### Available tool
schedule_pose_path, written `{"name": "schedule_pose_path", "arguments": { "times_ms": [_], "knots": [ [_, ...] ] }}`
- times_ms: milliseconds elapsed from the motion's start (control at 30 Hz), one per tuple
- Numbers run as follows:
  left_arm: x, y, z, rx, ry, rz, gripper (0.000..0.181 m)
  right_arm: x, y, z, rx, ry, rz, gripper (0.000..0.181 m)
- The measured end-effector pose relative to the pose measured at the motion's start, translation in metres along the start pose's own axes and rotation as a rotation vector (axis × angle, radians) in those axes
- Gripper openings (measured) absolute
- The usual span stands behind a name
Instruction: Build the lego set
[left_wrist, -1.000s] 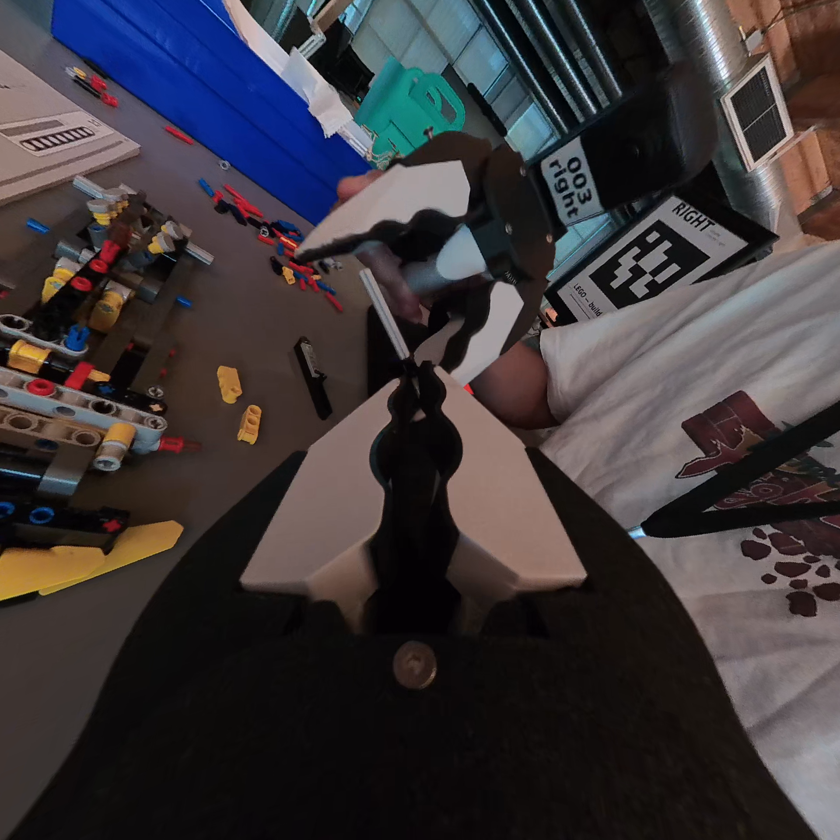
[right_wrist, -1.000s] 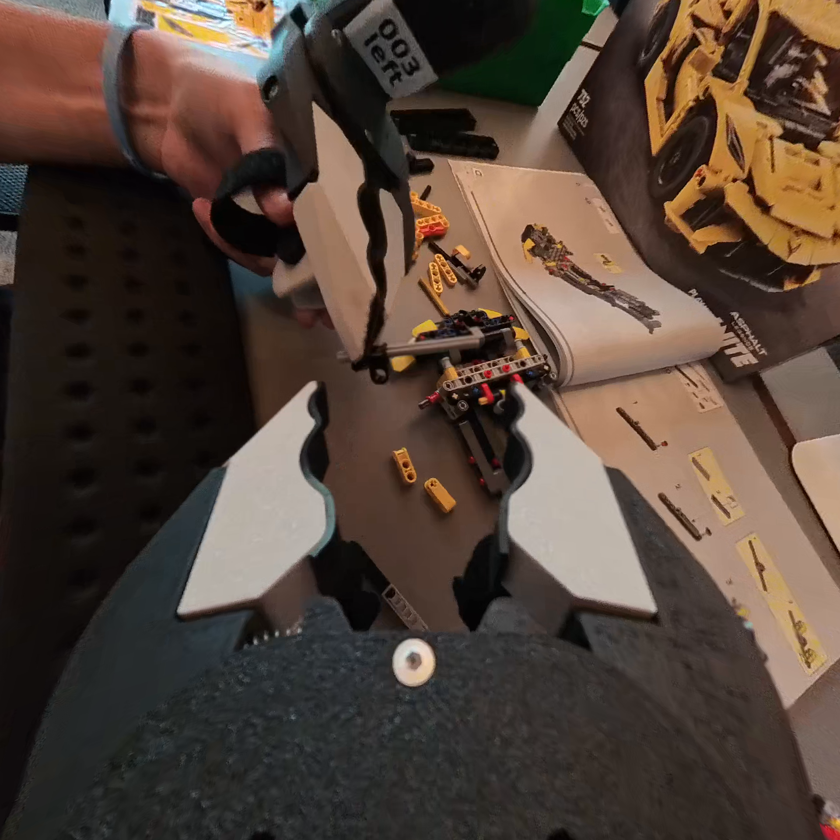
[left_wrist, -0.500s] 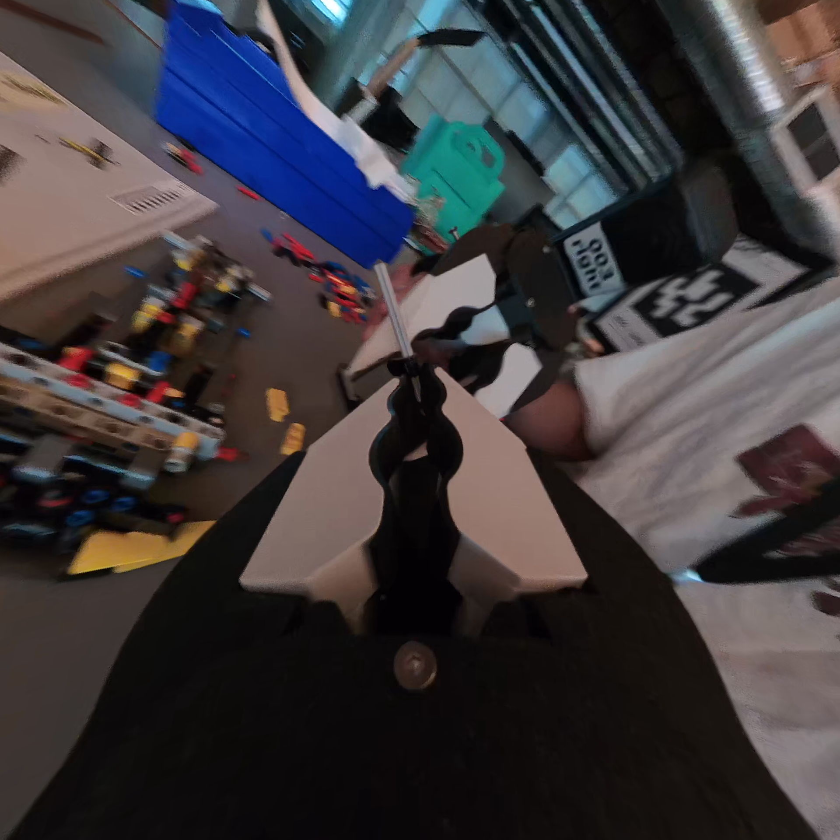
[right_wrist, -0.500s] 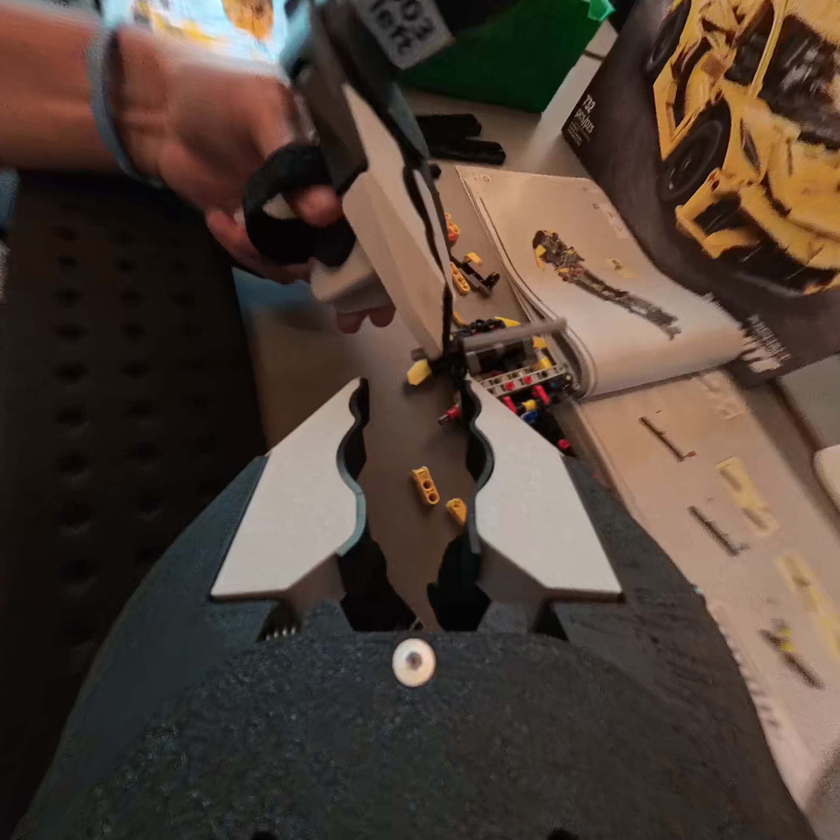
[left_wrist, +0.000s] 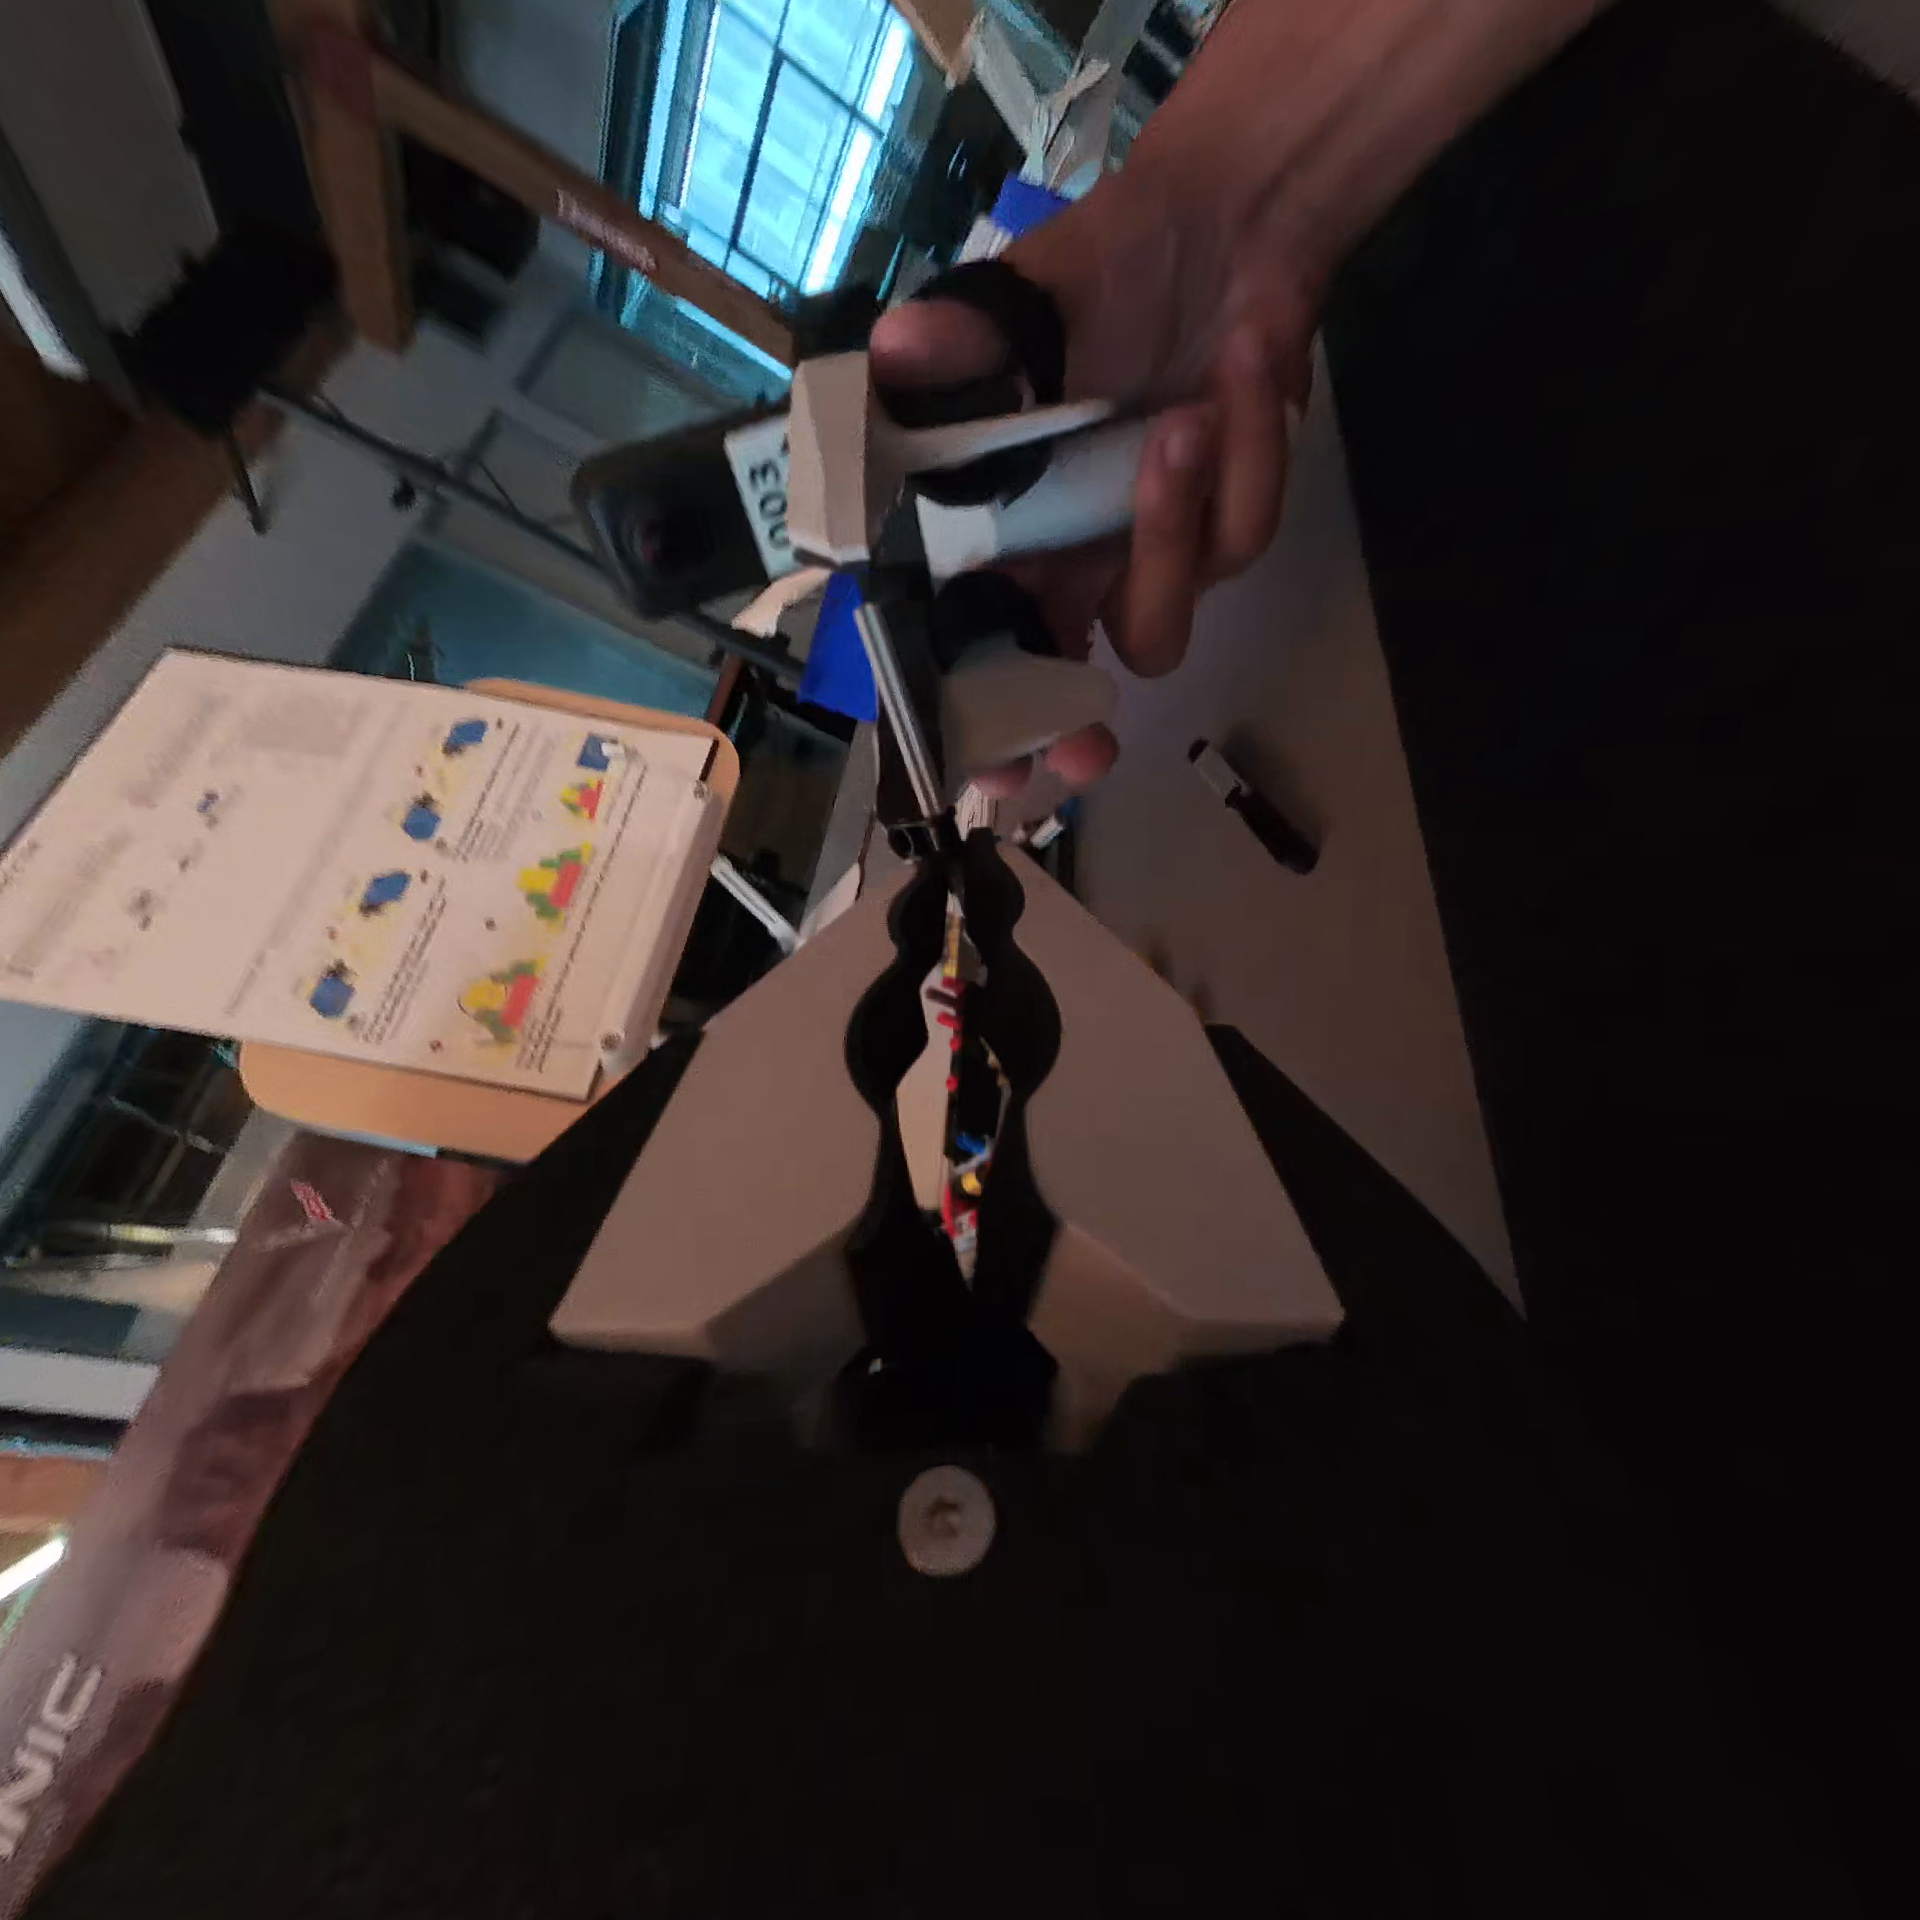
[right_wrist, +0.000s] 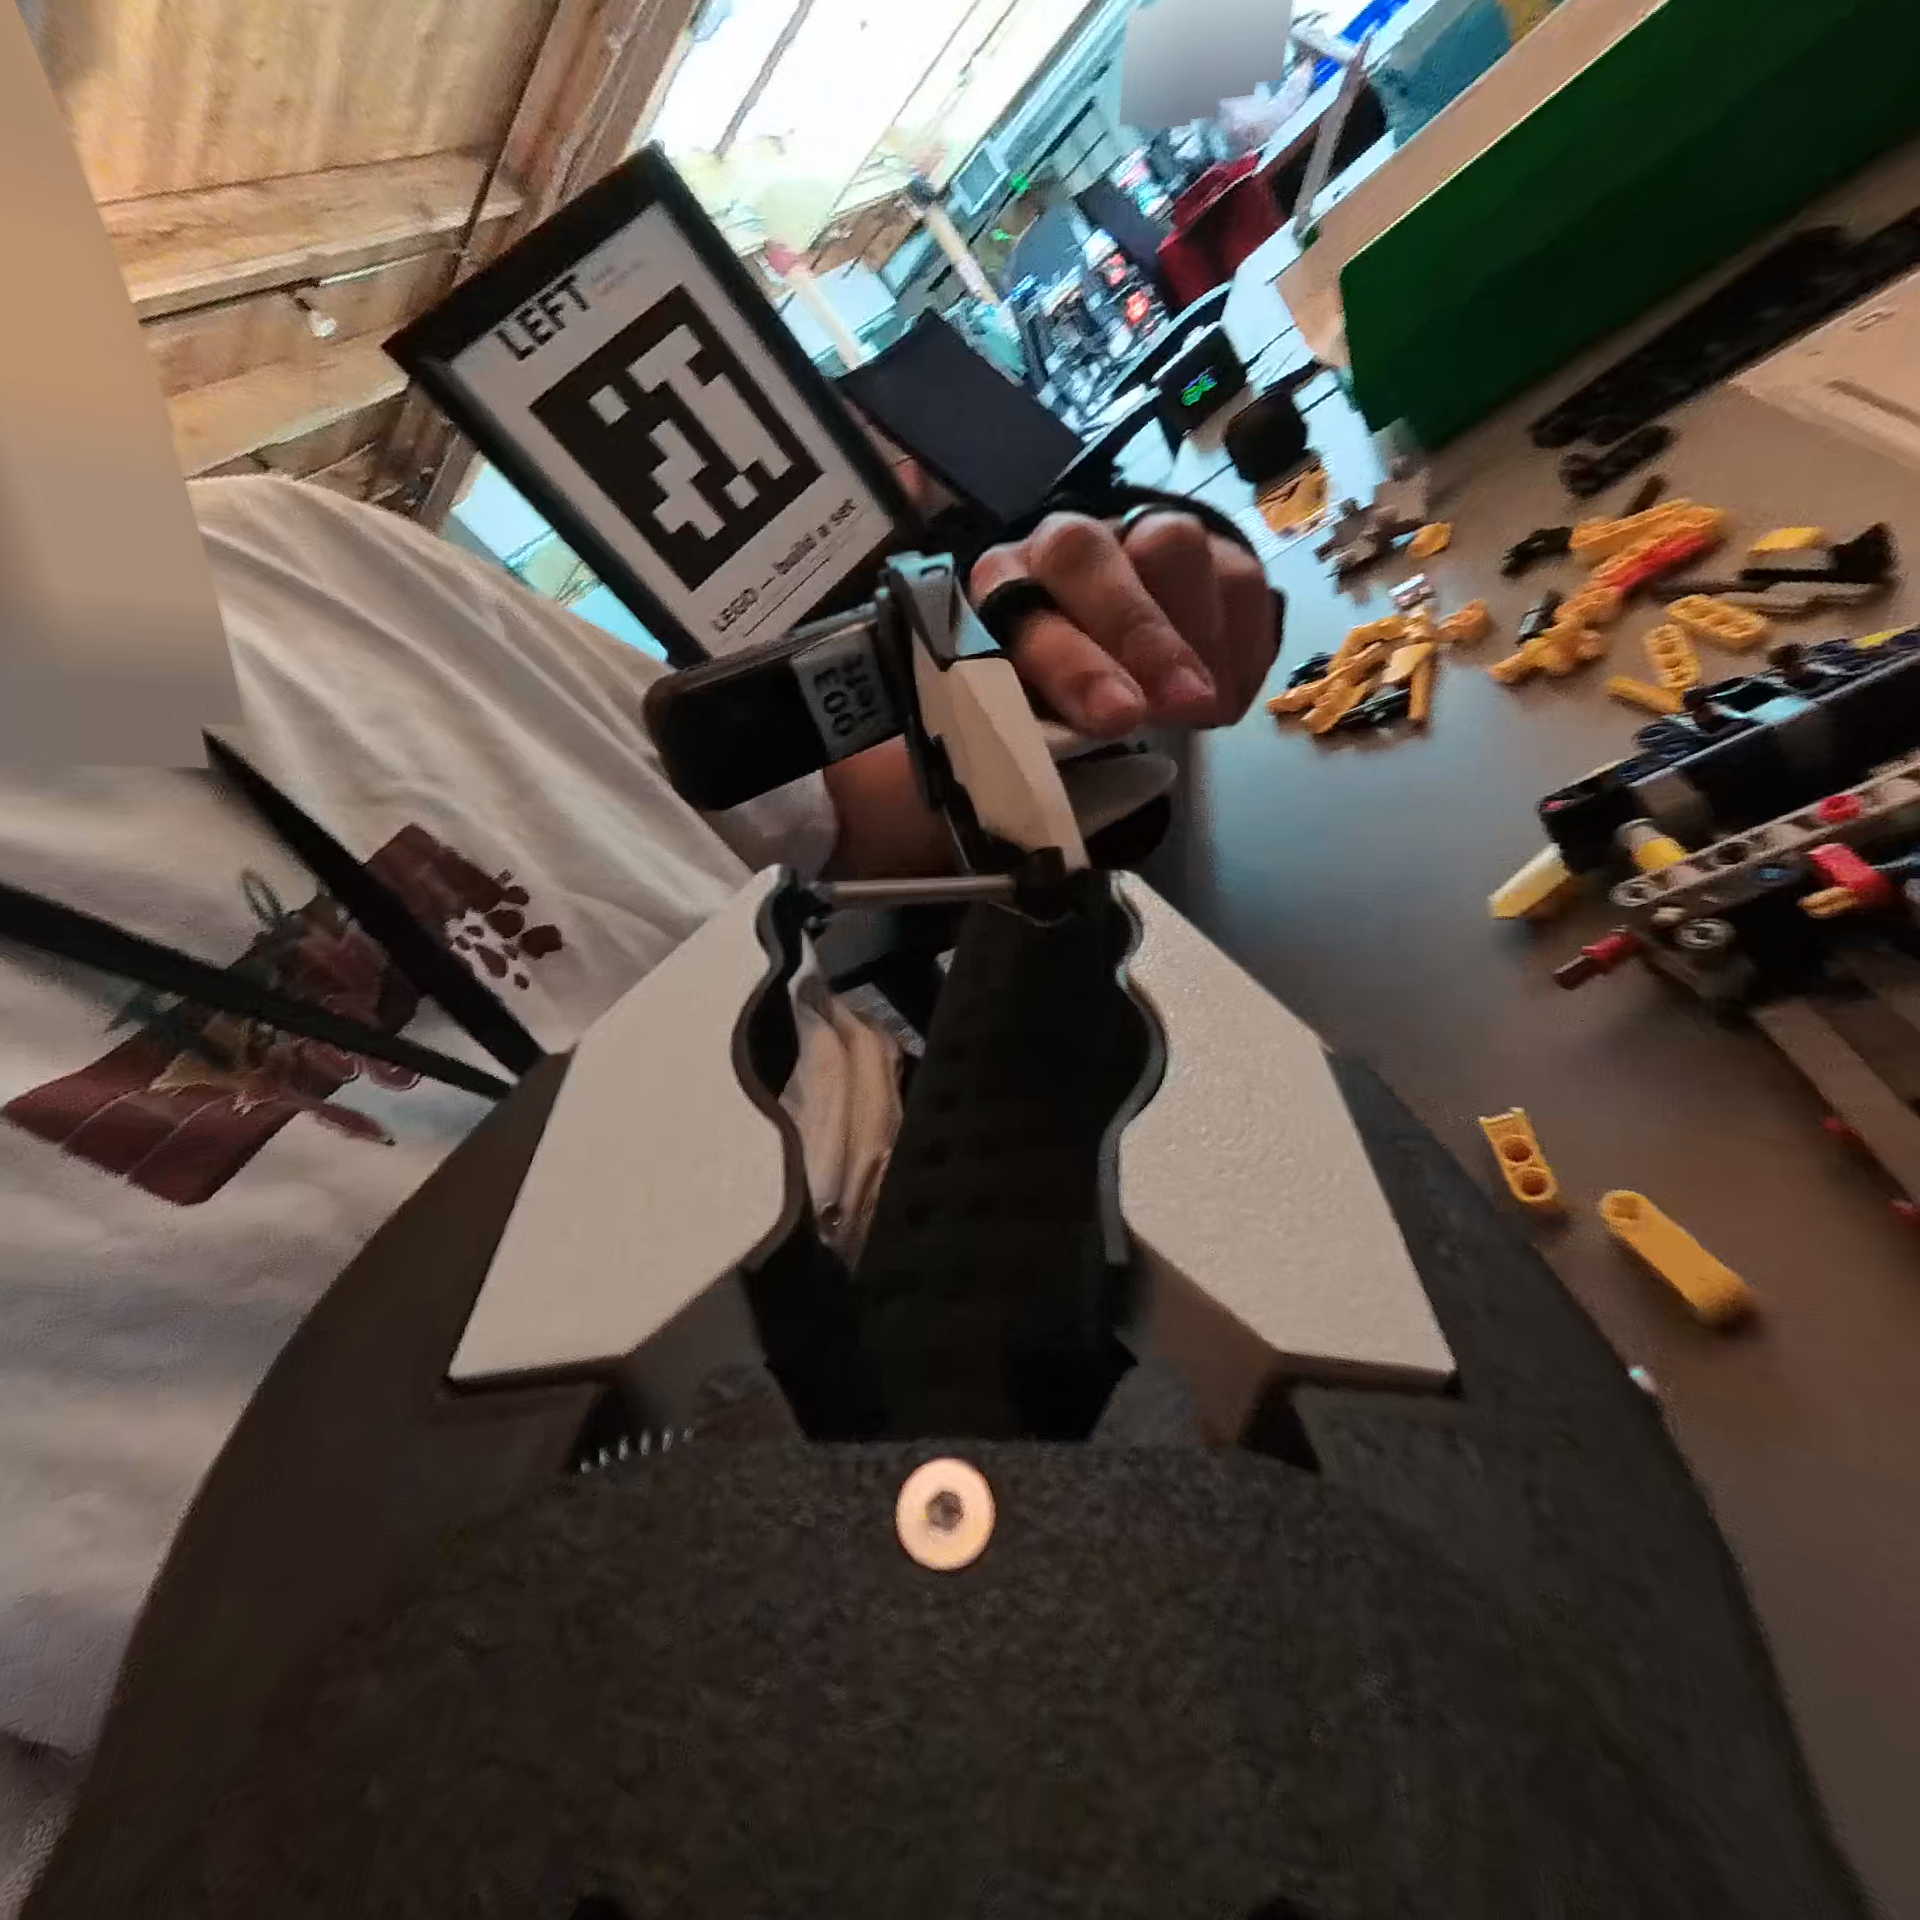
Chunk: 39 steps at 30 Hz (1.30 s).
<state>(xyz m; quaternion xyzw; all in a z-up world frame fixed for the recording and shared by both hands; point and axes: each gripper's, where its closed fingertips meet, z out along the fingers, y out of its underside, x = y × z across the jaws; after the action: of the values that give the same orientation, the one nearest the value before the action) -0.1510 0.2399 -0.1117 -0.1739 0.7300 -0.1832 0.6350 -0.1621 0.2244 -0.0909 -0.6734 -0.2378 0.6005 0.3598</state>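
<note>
A thin grey metal-look axle rod (right_wrist: 914, 888) is pinched at one end by the left gripper (right_wrist: 1044, 878), fingers pressed together. The rod's other end is met by one fingertip of the right gripper (right_wrist: 945, 899), whose fingers are spread apart. Loose yellow lego pieces (right_wrist: 1673, 1257) are seen on the dark table (right_wrist: 1351, 935).

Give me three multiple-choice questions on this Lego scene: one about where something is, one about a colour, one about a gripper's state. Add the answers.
1. Where do the two loose short yellow plastic beams lie?
A. on the dark tabletop
B. in a green bin
C. on an open booklet

2. What colour is the thin straight rod pinched by the left gripper?
A. red
B. grey
C. yellow

3. How does the right gripper stand?
A. shut on a yellow beam
B. shut on nothing
C. open

Answers:
1 A, they rest on bare tabletop right of the right gripper.
2 B, it looks metallic grey in both views.
3 C, a wide gap shows between its fingers.
</note>
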Motion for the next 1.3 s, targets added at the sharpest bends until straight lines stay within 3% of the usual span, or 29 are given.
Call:
{"name": "schedule_pose_path", "arguments": {
  "times_ms": [300,467,567,667,833,933,1300],
  "knots": [
    [0.008,0.001,-0.003,0.022,0.051,0.149,0.002,0.004,0.007,0.01,-0.033,0.005,-0.006,0.049],
    [-0.002,0.003,0.001,0.017,-0.017,0.034,0.002,0.018,-0.004,0.007,0.058,0.085,-0.061,0.021],
    [-0.008,0.001,-0.002,0.025,-0.025,-0.036,0.002,0.003,-0.014,0.003,0.114,-0.019,-0.039,0.043],
    [-0.009,0.005,-0.004,0.018,-0.031,-0.039,0.002,-0.004,-0.017,0.001,0.142,-0.089,-0.004,0.053],
    [-0.008,0.014,-0.002,-0.035,-0.045,-0.014,0.002,0.004,-0.016,0.009,0.142,-0.047,-0.032,0.057],
    [-0.007,0.015,0.0,-0.056,-0.043,-0.016,0.002,0.012,-0.014,0.008,0.138,0.001,-0.074,0.045],
    [-0.007,0.02,0.004,-0.131,-0.067,-0.033,0.002,0.017,-0.015,0.007,0.159,0.039,-0.14,0.045]
  ]
}}
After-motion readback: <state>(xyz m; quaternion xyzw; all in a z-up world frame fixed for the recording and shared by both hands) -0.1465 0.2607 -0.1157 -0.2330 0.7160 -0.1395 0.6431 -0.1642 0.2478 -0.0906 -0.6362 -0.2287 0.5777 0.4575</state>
